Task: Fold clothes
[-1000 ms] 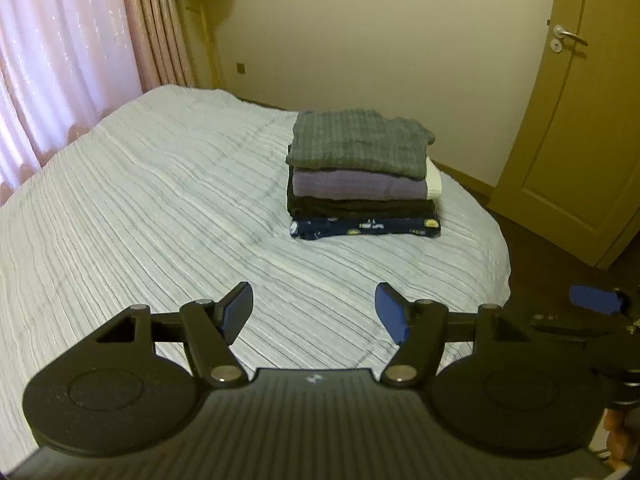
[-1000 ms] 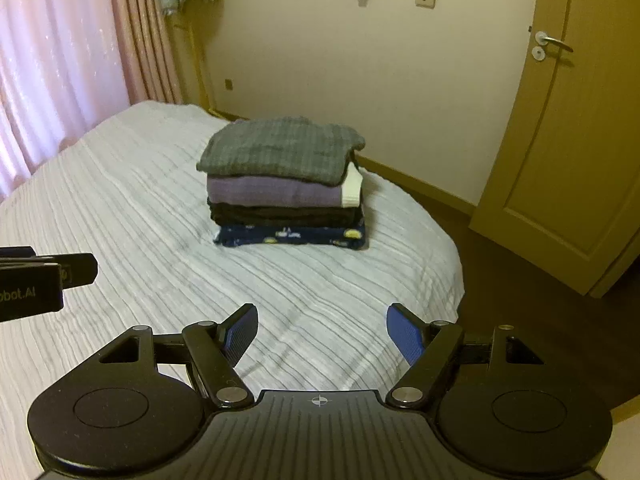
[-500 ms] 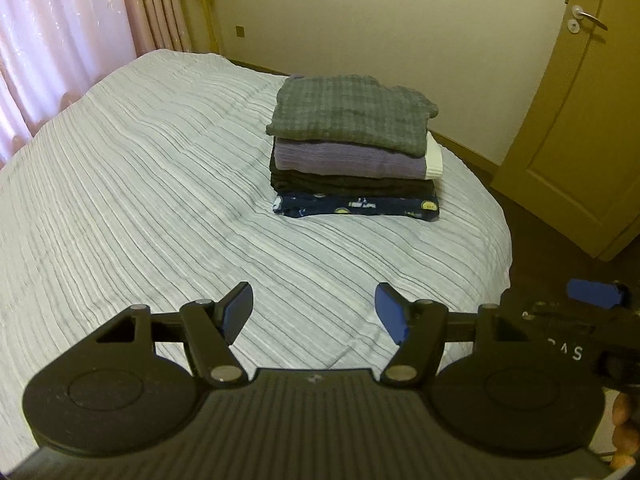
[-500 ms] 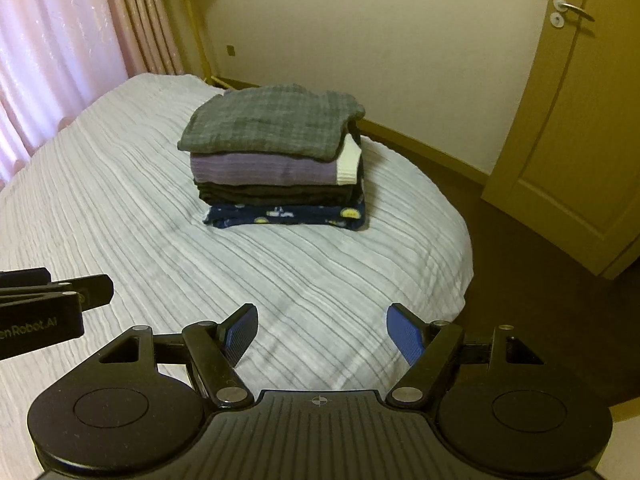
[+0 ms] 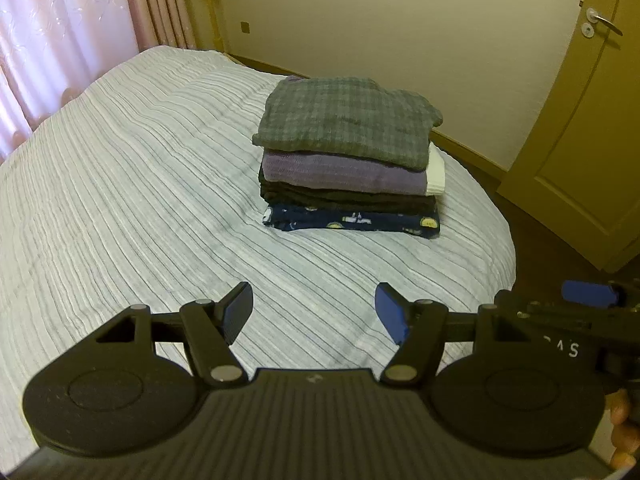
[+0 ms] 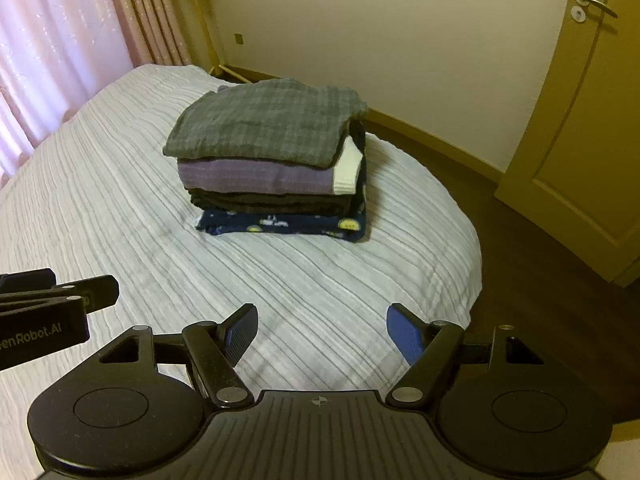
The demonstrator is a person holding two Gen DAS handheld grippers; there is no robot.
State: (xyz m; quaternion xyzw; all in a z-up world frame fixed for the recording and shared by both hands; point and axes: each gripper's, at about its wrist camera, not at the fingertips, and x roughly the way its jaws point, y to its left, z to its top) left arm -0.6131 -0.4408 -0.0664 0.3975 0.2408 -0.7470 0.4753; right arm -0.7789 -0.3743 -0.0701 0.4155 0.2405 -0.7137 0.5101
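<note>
A stack of folded clothes [image 5: 348, 156] [image 6: 272, 160] sits on the white striped bed [image 5: 120, 168] [image 6: 100, 208] near its far right side. A grey checked garment [image 5: 348, 120] [image 6: 268, 124] lies on top, over a purple one with a white edge, a dark one and a navy printed one [image 5: 352, 220] [image 6: 284, 224]. My left gripper [image 5: 314, 312] hovers open above the near part of the bed, well short of the stack, with nothing between its fingers. My right gripper [image 6: 322, 330] is open and empty too, beside it to the right.
Pink curtains [image 5: 60, 40] [image 6: 60, 40] hang at the left. A cream wall stands behind the bed and a yellow-brown door [image 5: 580, 120] [image 6: 580, 120] at the right, with dark floor [image 6: 540, 260] past the bed's right edge. Part of a hand [image 5: 624, 428] shows at the lower right.
Both grippers have tilted down and moved a little closer to the stack, which now sits lower and larger in both views. Both stay open.
</note>
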